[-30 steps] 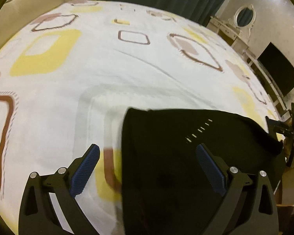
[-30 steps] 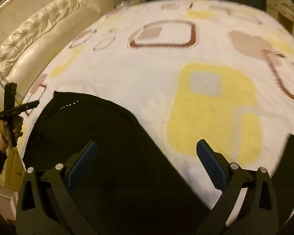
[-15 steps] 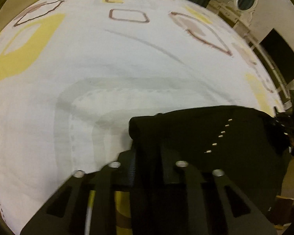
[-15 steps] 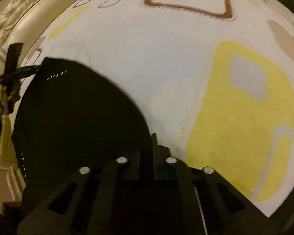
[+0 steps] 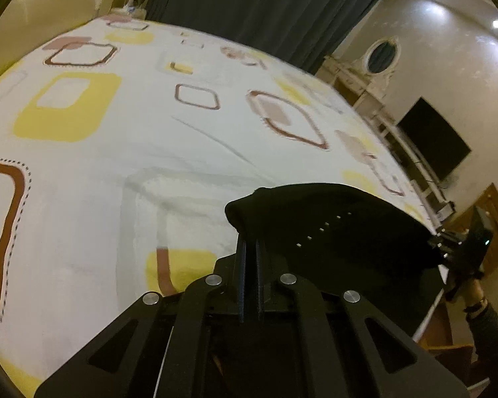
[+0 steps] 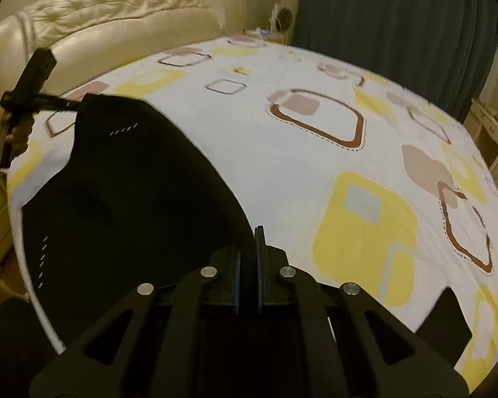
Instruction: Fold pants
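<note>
Both grippers are clamped onto the black pants [image 6: 123, 205] right now, 1 at each end of the same edge. Left gripper [image 5: 250, 255] has its 2 jaws pinched together on a bunched corner of the fabric, which humps up over the fingertips. Right gripper [image 6: 249, 245] is the same story, jaws squeezed on a thin ridge of cloth running up between them. Both sets of jaws have just been closing, and in each case the pants ended up between them.

The pants sit at the near edge of the bed, on the white bedsheet [image 6: 282, 165] with the yellow and brown squares. The gripped edge is lifted off the sheet and pulled fairly taut between the 2 tools, while the rest of the fabric hangs or lies below toward the bed's edge. You can see a little row of pale stitch marks near each end.

Progress wise, I'd say this is early in a fold. Grabbing is done, the edge is up, but nothing has been carried across or laid flat yet. Can't tell how many folds are already in there since it's all just black. What's left is swinging that edge over, setting it down, letting go, and smoothing.

Beyond that there's a cream tufted headboard [image 6: 116, 10] and dark curtains [image 5: 265, 3].
</note>
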Tool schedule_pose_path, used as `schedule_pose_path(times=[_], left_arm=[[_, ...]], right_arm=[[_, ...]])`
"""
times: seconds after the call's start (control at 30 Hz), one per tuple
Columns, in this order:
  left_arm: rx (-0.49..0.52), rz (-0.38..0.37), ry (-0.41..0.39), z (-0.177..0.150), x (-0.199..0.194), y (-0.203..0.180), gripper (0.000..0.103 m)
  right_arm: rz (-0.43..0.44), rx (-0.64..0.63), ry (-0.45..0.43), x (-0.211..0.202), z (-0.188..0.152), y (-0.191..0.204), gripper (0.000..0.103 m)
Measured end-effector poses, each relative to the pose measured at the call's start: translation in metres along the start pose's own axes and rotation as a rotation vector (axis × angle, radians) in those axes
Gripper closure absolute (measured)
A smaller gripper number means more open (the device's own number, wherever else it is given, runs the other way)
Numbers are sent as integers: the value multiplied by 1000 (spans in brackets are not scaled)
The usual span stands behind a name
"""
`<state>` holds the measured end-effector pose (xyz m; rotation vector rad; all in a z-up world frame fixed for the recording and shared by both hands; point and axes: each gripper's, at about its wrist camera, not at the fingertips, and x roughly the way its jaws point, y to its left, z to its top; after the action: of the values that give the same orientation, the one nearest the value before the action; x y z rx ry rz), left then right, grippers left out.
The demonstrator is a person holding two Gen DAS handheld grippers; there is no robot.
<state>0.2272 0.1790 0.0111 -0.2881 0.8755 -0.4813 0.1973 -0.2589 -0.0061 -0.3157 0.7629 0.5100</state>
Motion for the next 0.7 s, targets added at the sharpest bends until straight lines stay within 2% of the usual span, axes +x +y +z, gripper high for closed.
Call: schedule_pose_path(times=[0.17, 0.4, 0.6, 0.7], left_arm=[[13, 0, 5, -37, -25, -16, 98], [-40, -18, 1, -85, -51, -12, 98], [-99, -30, 55, -122, -43, 0, 98], [-116, -19, 71, -135, -37, 1, 98]], right_arm=[[21, -44, 20, -19, -40, 35, 97], [38, -50, 82, -29, -88, 62, 97], [47, -63, 166, -18, -123, 76, 97], [39, -53, 174, -16, -131, 80, 97]])
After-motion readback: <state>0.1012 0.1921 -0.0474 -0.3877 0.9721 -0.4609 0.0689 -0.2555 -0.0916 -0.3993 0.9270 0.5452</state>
